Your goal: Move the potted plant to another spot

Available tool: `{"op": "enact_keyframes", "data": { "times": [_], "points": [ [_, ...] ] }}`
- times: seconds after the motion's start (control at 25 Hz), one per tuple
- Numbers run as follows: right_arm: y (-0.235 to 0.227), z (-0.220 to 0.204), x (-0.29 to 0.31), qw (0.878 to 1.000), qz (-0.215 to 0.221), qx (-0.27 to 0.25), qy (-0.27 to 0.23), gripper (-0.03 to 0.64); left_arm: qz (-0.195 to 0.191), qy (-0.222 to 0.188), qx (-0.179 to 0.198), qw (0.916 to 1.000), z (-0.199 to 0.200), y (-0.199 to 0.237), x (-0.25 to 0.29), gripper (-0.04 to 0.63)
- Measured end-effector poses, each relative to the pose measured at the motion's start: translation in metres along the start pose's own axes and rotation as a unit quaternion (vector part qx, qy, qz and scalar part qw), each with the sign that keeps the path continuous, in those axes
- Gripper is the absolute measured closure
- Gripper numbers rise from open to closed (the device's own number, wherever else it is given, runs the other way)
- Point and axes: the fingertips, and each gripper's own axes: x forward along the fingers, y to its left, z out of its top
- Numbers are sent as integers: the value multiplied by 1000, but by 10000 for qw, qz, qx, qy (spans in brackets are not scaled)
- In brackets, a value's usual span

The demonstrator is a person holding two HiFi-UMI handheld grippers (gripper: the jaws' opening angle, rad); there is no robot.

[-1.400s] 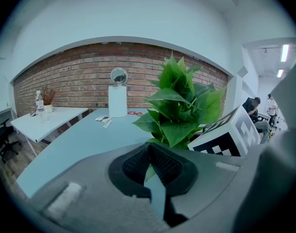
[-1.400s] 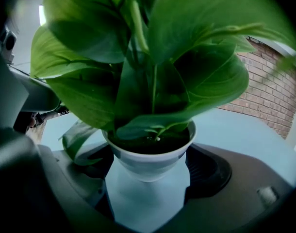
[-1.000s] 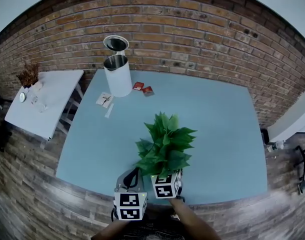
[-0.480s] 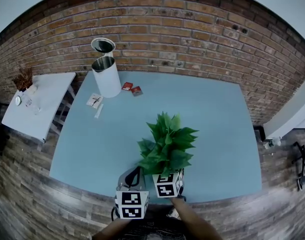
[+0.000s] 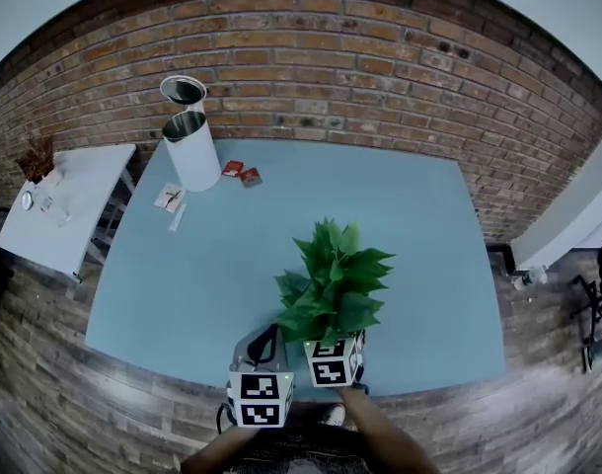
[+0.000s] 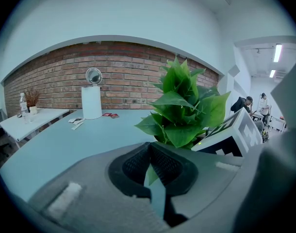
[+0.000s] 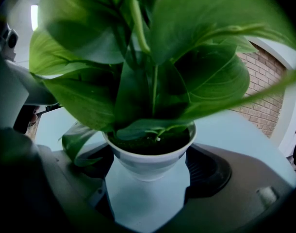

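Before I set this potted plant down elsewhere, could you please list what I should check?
1. Right gripper closed on the white pot, a jaw on each side: ok.
2. Pot upright: ok.
3. Left gripper shut and empty: ok.
4. Bare table to the right for landing: ok.
5. Bin far off by the wall: ok.
6. Pot base lifted off the table: cannot tell.

1. The pale blue bench (image 5: 419, 255) is standing against a brick wall (image 5: 380, 77).
2. A white bin (image 5: 192, 154), lid up, is standing at its far left corner.
3. Two red packets (image 5: 241, 172) are lying just beside the bin.
4. White paper slips (image 5: 170, 200) are lying near the left edge.
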Motion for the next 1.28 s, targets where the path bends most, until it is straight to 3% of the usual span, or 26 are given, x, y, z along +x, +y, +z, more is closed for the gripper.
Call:
{"op": "enact_keyframes", "data": {
  "times": [1.28],
  "points": [
    [-123,-33,-37,10000,-50,63,-35,153,-30,96,135,9999,-1,-112,28,598]
  ]
}}
